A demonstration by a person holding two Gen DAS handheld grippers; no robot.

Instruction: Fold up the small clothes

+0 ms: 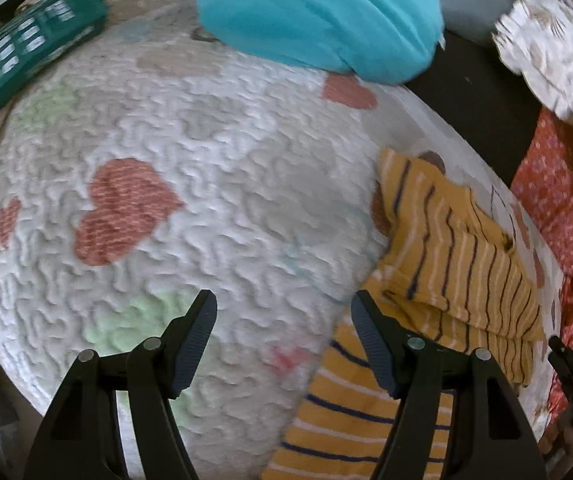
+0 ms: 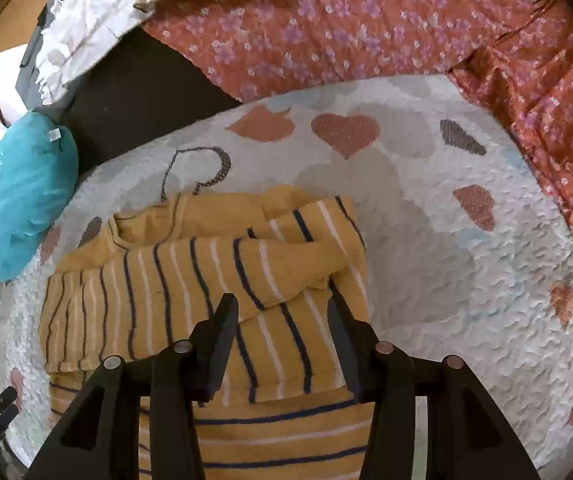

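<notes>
A small yellow shirt (image 2: 206, 272) with navy and white stripes lies partly folded on a white quilt with hearts (image 2: 426, 240), one sleeve laid across its body. My right gripper (image 2: 282, 304) hangs just above the shirt, jaws apart, the striped cloth below them and no pad pressing on it. In the left wrist view the same shirt (image 1: 446, 264) lies to the right. My left gripper (image 1: 284, 300) stands open over the bare quilt (image 1: 206, 160) beside the shirt's left edge, with nothing between its fingers.
A teal cushion (image 1: 318, 16) rests at the quilt's far edge. A green box (image 1: 26, 52) lies at the far left. An orange floral cloth (image 2: 366, 20) and a white frilled floral cloth (image 2: 98, 8) border the quilt beyond the shirt.
</notes>
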